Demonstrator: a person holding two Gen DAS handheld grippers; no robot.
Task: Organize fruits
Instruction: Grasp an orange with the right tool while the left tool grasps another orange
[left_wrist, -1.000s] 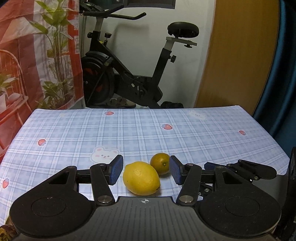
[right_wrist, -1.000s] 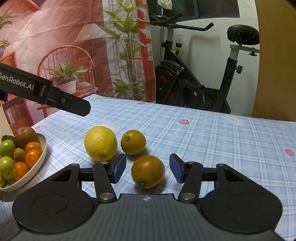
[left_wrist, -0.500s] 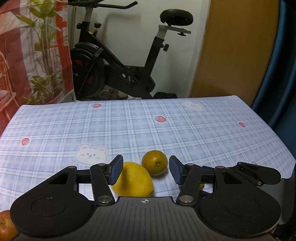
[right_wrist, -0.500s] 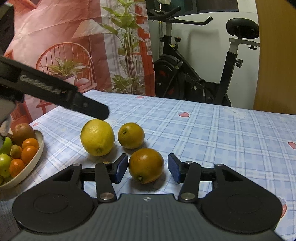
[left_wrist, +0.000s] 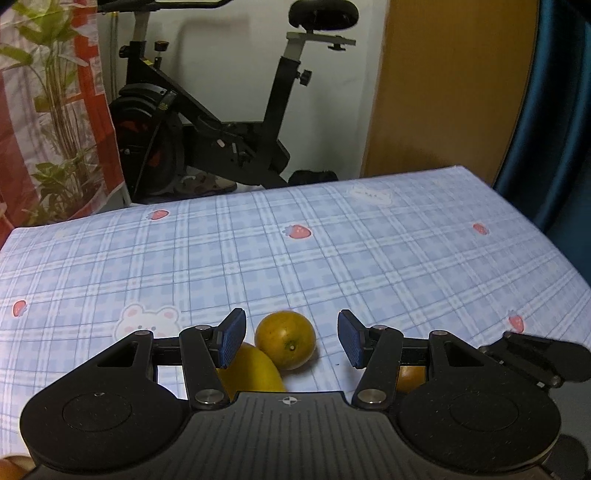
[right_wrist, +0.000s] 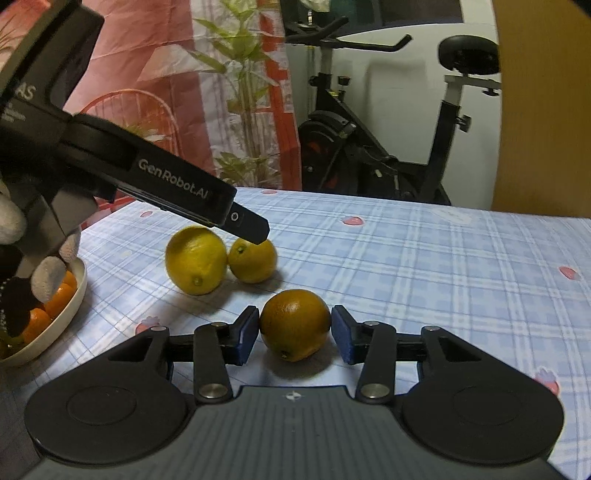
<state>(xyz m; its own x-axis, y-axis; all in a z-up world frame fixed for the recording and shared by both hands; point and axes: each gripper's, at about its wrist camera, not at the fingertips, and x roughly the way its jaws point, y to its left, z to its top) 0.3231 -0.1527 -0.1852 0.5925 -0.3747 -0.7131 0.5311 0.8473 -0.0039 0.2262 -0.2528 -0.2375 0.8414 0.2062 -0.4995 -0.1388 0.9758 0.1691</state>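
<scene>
From my left wrist camera I see the left gripper held low over the checked tablecloth, its blue pads spread apart with nothing pinched. A greenish-yellow orange sits on the cloth in the gap between the pads, nearer the left pad and touching neither as far as I can judge. The lemon lies closer to me, partly hidden behind the left finger and the gripper body, just beside that orange. Past the right finger a sliver of the darker orange peeks out, with the black tip of the other gripper next to it. An exercise bike stands beyond the far table edge. From my right wrist camera, the right gripper frames the dark orange on the cloth; its jaws have just been closing around the fruit, and both pads look right at its sides, though I cannot tell whether they truly press on it. Further back, the lemon and the greenish orange lie touching each other. The left gripper reaches in from the upper left, its tip hanging over those two. At the left edge, a gloved hand holds that tool above a cream bowl of small oranges.
</scene>
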